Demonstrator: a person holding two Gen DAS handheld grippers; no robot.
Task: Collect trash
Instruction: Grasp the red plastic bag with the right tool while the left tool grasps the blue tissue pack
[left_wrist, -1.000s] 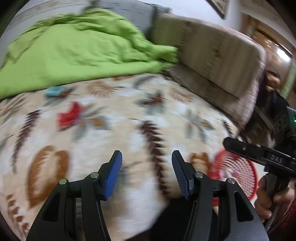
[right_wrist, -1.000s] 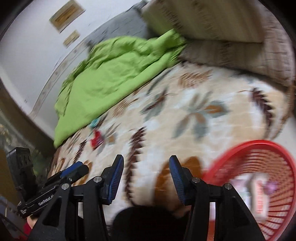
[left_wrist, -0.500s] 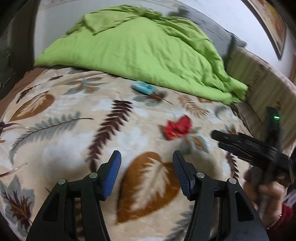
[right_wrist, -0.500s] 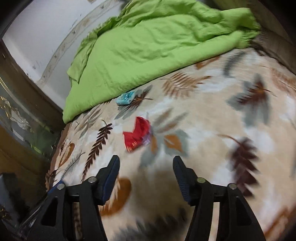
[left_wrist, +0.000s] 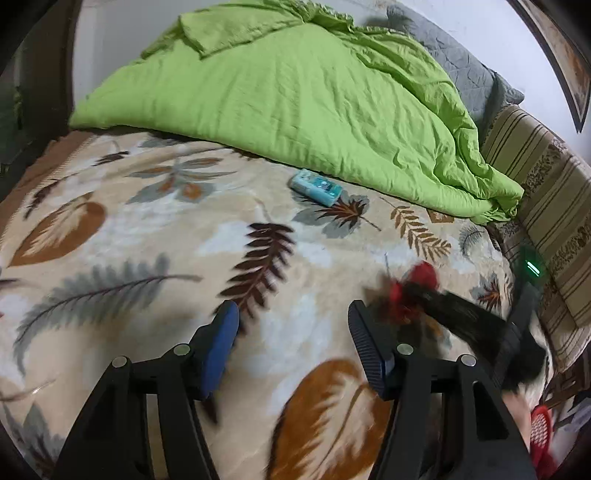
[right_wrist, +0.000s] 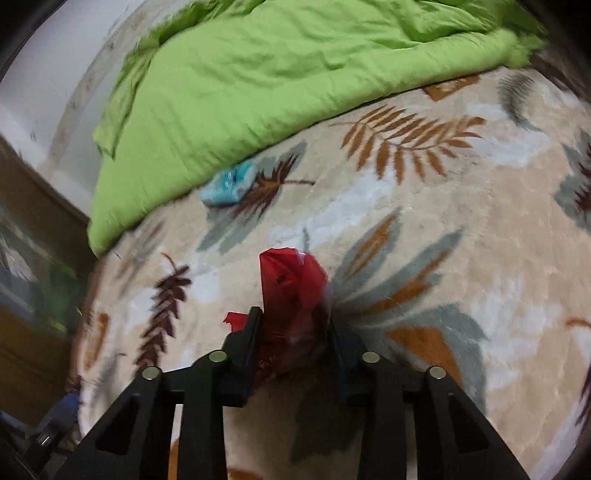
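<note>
A crumpled red wrapper (right_wrist: 291, 291) lies on the leaf-patterned blanket (right_wrist: 461, 258). My right gripper (right_wrist: 293, 328) has its two fingers on either side of the wrapper, narrowed around it. In the left wrist view the red wrapper (left_wrist: 417, 280) shows behind the blurred right gripper (left_wrist: 461, 321). A light blue packet (left_wrist: 316, 187) lies by the edge of the green duvet (left_wrist: 295, 92); it also shows in the right wrist view (right_wrist: 229, 184). My left gripper (left_wrist: 291, 332) is open and empty above the blanket.
The green duvet (right_wrist: 277, 74) covers the far half of the bed. A striped cushion (left_wrist: 546, 206) stands at the right. A red basket (left_wrist: 541, 432) shows at the lower right corner. A wooden cabinet (right_wrist: 33, 258) stands left of the bed.
Both grippers swung from the red basket side back over the bed. My right gripper moved down onto the red wrapper and its fingers narrowed around it.
</note>
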